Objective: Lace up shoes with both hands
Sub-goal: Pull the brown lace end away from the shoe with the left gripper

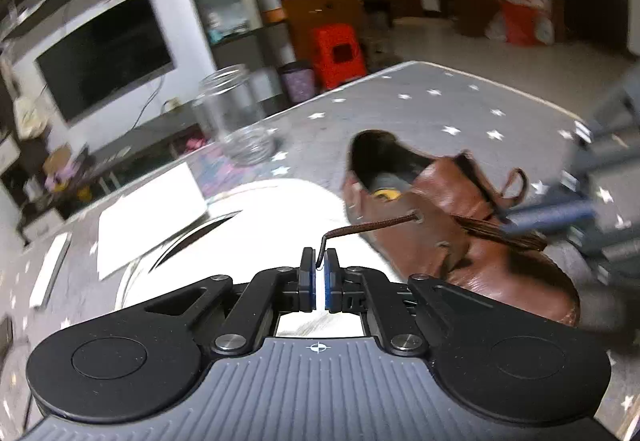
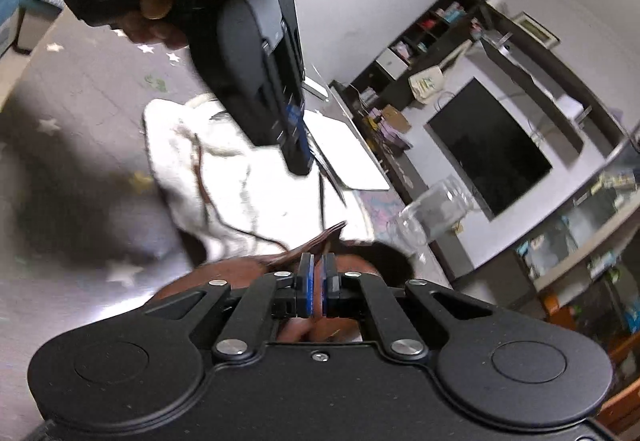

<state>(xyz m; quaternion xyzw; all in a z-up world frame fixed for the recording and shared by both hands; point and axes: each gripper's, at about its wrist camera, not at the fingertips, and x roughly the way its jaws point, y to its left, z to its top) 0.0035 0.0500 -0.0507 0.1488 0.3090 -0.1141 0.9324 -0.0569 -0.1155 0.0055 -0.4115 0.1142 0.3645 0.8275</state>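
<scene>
A brown leather shoe (image 1: 452, 225) lies tilted on the star-patterned table, its opening towards the far side. A dark brown lace (image 1: 372, 225) runs from an eyelet on the shoe's near flap to my left gripper (image 1: 319, 265), which is shut on the lace tip. My right gripper (image 2: 319, 265) is shut on the shoe's tongue or flap, directly over the shoe (image 2: 240, 273). In the left wrist view it shows blurred at the right (image 1: 552, 215). In the right wrist view the left gripper (image 2: 298, 145) hangs above, with the lace (image 2: 321, 197) running down from it.
A white cloth (image 2: 224, 169) lies under the shoe. A clear glass jar (image 1: 236, 113) stands at the table's far side, with white paper (image 1: 148, 217) beside it. The table's far edge (image 1: 400, 67) is beyond; a TV and shelves are behind.
</scene>
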